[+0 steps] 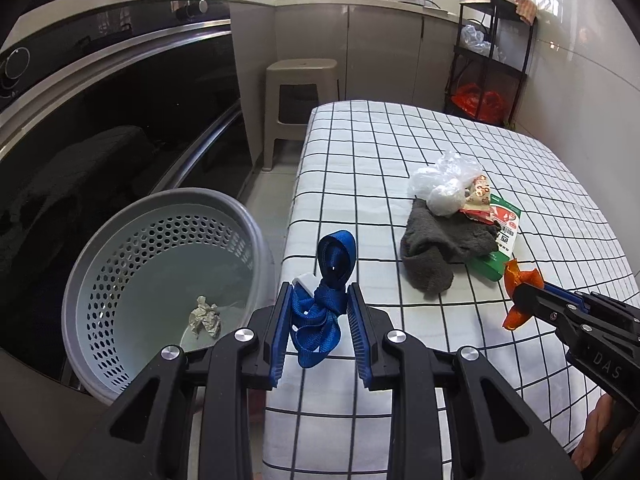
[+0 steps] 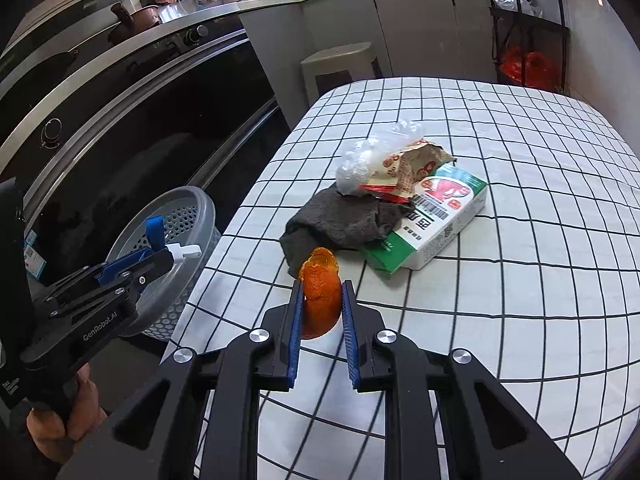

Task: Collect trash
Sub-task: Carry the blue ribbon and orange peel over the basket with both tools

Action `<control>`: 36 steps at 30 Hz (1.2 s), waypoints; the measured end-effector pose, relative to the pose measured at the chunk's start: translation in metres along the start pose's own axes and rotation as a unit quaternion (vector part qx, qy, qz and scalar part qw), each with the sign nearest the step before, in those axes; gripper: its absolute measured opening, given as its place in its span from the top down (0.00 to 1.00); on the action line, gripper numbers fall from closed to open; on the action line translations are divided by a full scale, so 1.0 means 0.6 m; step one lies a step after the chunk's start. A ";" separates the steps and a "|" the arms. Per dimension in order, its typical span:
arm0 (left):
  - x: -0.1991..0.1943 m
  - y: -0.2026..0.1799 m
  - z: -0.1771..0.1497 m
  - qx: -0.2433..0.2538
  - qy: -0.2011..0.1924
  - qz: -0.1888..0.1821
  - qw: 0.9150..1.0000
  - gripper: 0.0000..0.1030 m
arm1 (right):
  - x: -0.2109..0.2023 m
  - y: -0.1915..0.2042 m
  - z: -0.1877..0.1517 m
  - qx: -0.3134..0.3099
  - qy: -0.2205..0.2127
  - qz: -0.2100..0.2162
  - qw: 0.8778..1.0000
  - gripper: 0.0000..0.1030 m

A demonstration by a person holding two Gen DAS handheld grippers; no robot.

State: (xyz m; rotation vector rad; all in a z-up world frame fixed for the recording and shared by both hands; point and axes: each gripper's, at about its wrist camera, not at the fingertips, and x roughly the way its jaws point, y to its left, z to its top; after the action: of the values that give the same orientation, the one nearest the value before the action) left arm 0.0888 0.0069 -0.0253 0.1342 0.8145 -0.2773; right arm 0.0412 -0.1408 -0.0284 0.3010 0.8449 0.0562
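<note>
My left gripper is shut on a blue strap with a white clip, held at the table's left edge beside the grey perforated bin. A crumpled paper ball lies in the bin. My right gripper is shut on an orange peel above the checked tablecloth. It also shows in the left wrist view. On the table lie a grey cloth, a clear plastic bag, a snack wrapper and a green-white carton.
A dark oven front runs along the left, behind the bin. A beige stool stands beyond the table. A black shelf rack with bags stands at the back right. The left gripper shows at the left of the right wrist view.
</note>
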 end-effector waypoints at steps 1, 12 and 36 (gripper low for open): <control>-0.002 0.009 -0.002 -0.002 -0.001 0.004 1.000 0.73 | 0.002 0.007 -0.001 -0.004 0.001 0.003 1.000 0.82; -0.013 0.089 -0.006 -0.038 -0.004 0.039 0.999 0.73 | 0.034 0.075 0.001 -0.038 0.019 0.024 0.999 0.82; -0.008 0.265 -0.034 -0.120 0.017 0.106 0.987 0.73 | 0.142 0.257 0.058 -0.098 0.034 0.095 0.990 0.82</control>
State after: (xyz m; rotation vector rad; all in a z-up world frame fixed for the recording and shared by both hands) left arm 0.1181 0.1641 -0.0338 -0.0015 0.8547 0.0243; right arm 0.1345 0.0128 -0.0247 0.1951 0.8686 0.3271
